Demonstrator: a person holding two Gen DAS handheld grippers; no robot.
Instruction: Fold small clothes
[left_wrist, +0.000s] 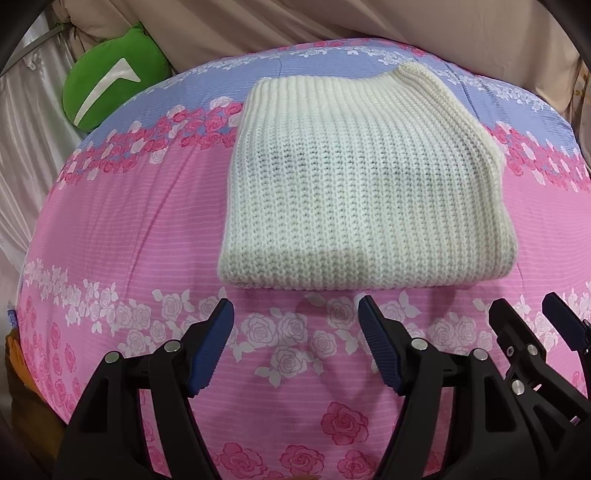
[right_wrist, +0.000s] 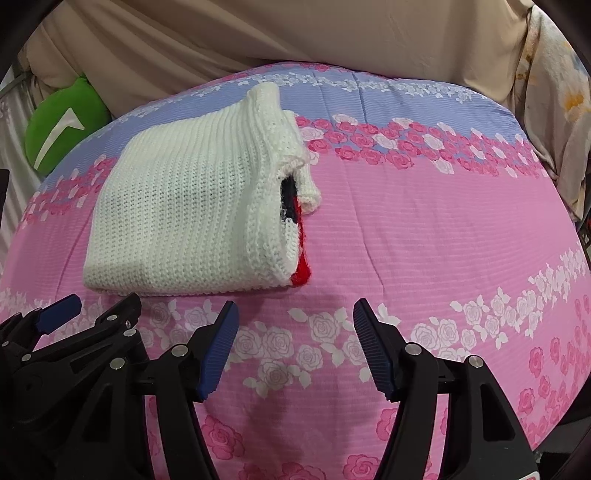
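Right wrist shows folded knit (right_wrist: 192, 206) red edge (right_wrist: 301, 271); left wrist doesn't.

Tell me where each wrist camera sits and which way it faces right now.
Left wrist: on the left gripper, angled down at the folded white knit; right gripper at its right edge.
Right wrist: on the right gripper, same tilt; knit left of centre, left gripper at its left.
Shared: knit, floral bedsheet, green cushion.
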